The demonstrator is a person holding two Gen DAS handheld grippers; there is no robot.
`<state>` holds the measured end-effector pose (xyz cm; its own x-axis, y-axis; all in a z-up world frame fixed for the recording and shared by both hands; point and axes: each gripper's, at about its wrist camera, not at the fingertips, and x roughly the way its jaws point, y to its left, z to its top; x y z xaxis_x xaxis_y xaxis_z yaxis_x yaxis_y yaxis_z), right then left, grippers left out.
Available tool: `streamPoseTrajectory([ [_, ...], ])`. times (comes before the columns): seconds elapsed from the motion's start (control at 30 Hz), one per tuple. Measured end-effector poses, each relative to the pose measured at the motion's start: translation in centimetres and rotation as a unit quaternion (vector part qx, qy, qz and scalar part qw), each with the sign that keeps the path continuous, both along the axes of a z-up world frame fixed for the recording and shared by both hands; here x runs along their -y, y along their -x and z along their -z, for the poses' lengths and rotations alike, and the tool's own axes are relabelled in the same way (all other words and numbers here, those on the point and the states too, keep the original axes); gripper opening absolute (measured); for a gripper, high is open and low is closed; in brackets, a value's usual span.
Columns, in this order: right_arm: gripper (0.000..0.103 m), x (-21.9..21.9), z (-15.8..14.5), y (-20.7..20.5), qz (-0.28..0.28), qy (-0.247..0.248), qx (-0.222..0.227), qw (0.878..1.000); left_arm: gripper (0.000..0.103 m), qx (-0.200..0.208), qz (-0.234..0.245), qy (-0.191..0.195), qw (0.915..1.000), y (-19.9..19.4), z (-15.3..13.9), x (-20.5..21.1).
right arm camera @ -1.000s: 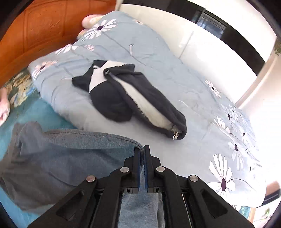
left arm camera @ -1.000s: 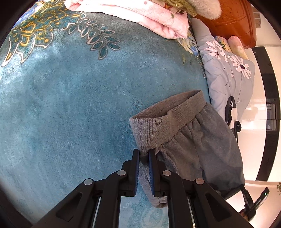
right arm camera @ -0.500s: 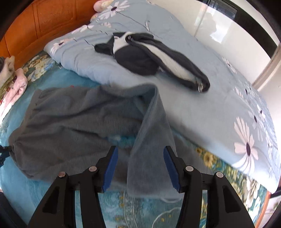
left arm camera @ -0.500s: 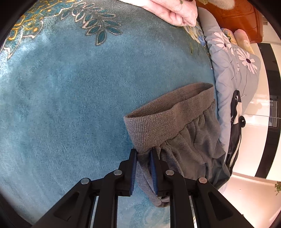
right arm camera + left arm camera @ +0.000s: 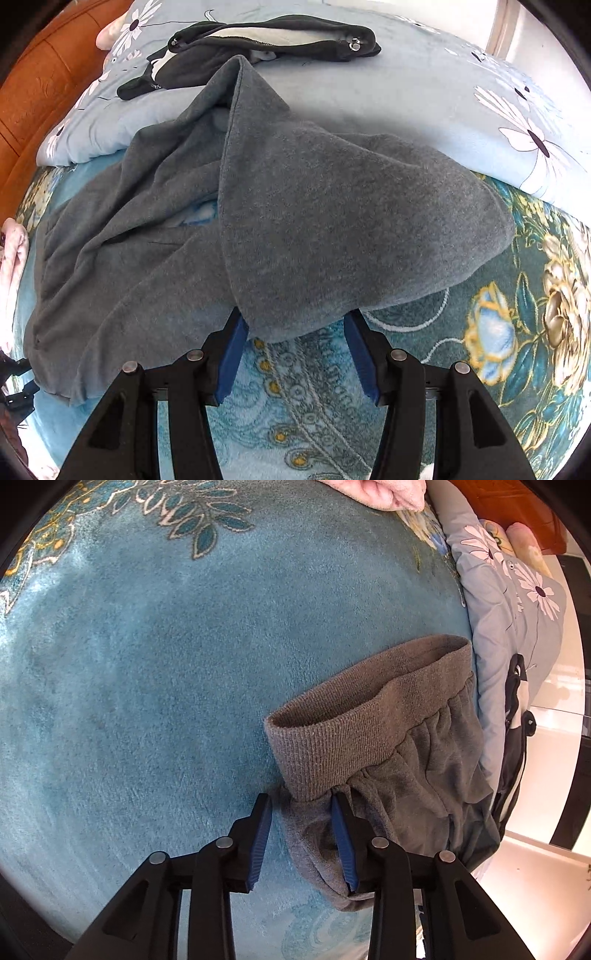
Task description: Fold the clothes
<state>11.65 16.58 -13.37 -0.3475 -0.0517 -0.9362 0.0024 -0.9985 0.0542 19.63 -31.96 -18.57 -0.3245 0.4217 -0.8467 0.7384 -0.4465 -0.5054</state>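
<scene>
Grey sweatpants (image 5: 288,206) lie on a blue patterned blanket (image 5: 480,332), with one leg folded back over the rest. Their ribbed waistband (image 5: 369,716) shows in the left wrist view. My left gripper (image 5: 301,812) is open, its blue pads either side of the waistband's corner and not pressing it. My right gripper (image 5: 293,332) is open too, and the folded edge of the pants lies loose just ahead of its fingers.
A black and white jacket (image 5: 266,44) lies on a pale blue floral duvet (image 5: 443,103) behind the pants. Pink folded cloth (image 5: 384,491) sits at the far edge of the blanket. An orange wooden headboard (image 5: 33,88) stands at left.
Both grippers were shut on the pants a second ago and have opened. The right one carried the leg over the pants and let it drop.
</scene>
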Motion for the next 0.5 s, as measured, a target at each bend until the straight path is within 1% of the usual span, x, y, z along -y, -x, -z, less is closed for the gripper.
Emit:
streamPoseTrajectory([
  [0.03, 0.052, 0.0, 0.1, 0.1, 0.000, -0.004, 0.000, 1.000, 0.037, 0.000, 0.003, 0.002, 1.0000, 0.0, -0.1, -0.1],
  [0.07, 0.042, -0.1, 0.1, 0.0, 0.001, -0.006, 0.000, 1.000, 0.037, 0.001, 0.006, 0.004, 1.0000, 0.1, -0.1, -0.2],
  [0.1, 0.037, -0.3, -0.4, 0.2, 0.000, -0.009, -0.007, 1.000, 0.037, 0.001, 0.008, 0.006, 0.9999, 0.1, -0.2, -0.3],
  [0.13, 0.026, -0.6, -1.6, 0.6, -0.004, -0.016, -0.019, 1.000, 0.037, 0.002, 0.008, 0.007, 0.9999, 0.1, -0.2, -0.4],
  [0.17, 0.018, -0.9, -2.7, 0.9, -0.008, -0.022, -0.032, 0.999, 0.037, 0.003, 0.008, 0.006, 0.9999, 0.1, -0.2, -0.4],
  [0.23, 0.013, -1.6, -5.0, 1.6, -0.017, -0.035, -0.058, 0.998, 0.038, 0.004, 0.008, 0.005, 0.9999, 0.1, -0.2, -0.4],
  [0.27, 0.012, -1.9, -6.1, 2.0, -0.021, -0.041, -0.071, 0.996, 0.038, 0.005, 0.008, 0.005, 0.9999, 0.1, -0.3, -0.4],
  [0.43, 0.010, -3.4, -11.8, 3.8, -0.042, -0.073, -0.135, 0.987, 0.038, 0.010, 0.016, 0.006, 0.9998, 0.8, -0.4, -0.9],
  [0.5, 0.010, -4.3, -14.3, 5.6, -0.039, -0.091, -0.165, 0.981, 0.038, 0.012, 0.021, 0.010, 0.9997, 1.2, -0.6, -1.2],
])
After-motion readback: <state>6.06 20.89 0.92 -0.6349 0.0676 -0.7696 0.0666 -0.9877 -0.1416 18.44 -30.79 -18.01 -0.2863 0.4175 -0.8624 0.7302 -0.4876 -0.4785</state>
